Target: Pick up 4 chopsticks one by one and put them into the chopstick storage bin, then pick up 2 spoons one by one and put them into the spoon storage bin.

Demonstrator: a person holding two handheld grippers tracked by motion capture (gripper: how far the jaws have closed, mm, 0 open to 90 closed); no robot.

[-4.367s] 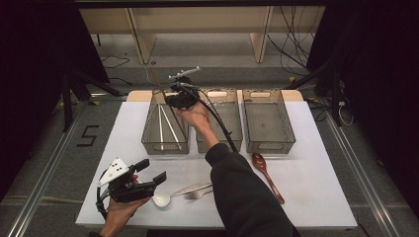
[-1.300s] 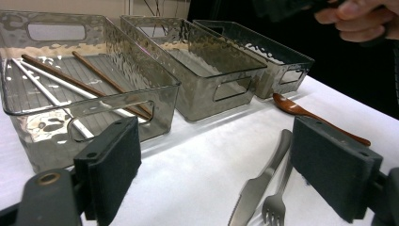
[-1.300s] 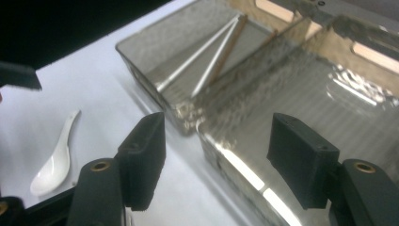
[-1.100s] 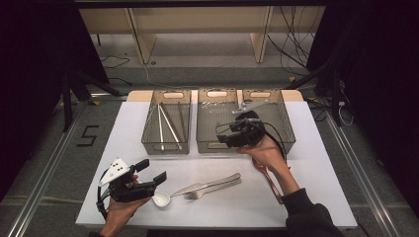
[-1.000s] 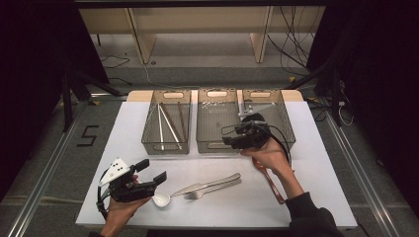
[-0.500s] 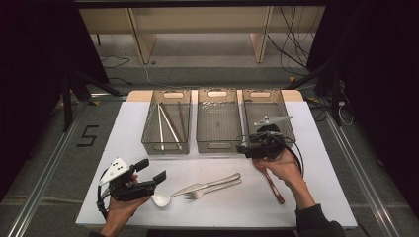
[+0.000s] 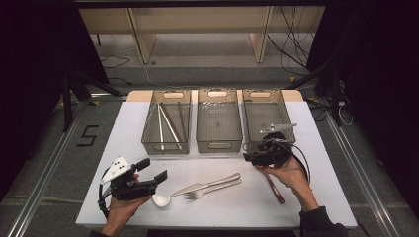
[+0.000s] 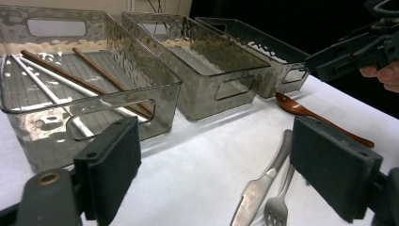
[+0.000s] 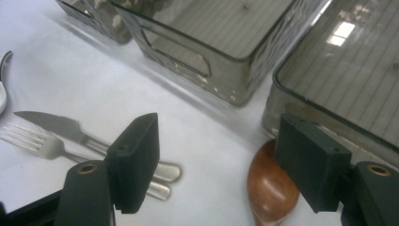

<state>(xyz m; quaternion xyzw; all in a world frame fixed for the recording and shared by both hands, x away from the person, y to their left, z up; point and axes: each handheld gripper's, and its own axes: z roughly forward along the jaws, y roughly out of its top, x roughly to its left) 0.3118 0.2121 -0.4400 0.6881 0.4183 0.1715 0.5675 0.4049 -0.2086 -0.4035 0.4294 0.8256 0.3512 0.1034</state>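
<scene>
The brown wooden spoon [image 9: 272, 188] lies on the white desk [image 7: 148, 148], just in front of the right-hand bin [image 7: 265, 118]. The right hand-held gripper [image 9: 216, 160] hovers above its bowl; its jaws have just been opening and hold nothing. Next, I think, it must drop lower and pinch the spoon.

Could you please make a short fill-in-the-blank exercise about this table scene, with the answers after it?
1. The chopsticks lie in the ___ bin of the three, seen from the high view.
2. The right gripper hovers over the bowl of the ___ spoon.
3. Beside the knife lies a ___.
4. The left gripper has its fingers ___.

Answers: left; wooden; fork; open
</scene>
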